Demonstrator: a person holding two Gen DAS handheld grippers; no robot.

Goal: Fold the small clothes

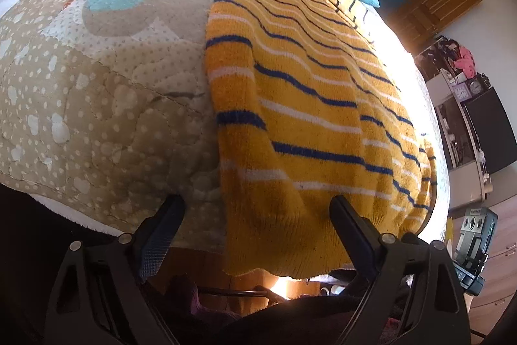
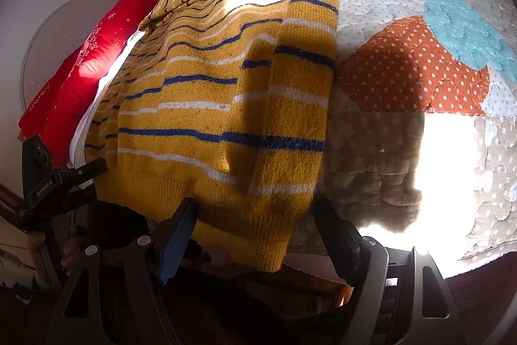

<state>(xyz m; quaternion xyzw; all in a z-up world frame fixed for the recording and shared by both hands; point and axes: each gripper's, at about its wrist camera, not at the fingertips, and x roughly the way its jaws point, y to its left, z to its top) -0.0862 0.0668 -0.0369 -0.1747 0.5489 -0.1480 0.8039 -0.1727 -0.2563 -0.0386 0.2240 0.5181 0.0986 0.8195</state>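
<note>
Mustard-yellow knit sweater with blue and white stripes [image 1: 310, 105] lying flat on patchwork quilted bedspread [image 1: 97, 86], ribbed hem overhanging edge at 6 o'clock. Left gripper [image 1: 255, 215] and right gripper [image 2: 255, 215] both spread, pinching nothing, straddling hem corners. Advice: be seating both knit layers deep between pads before closing, lifting evenly.

both wrist views close, angled down over bed edge; share striped sweater [image 1: 307, 105] hem, quilt [image 2: 420, 86].

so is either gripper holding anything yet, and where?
Nothing held. Left gripper and right gripper are both open, each straddling the bottom hem of the yellow striped sweater at the bed edge, fingers not pressing on it.
</note>
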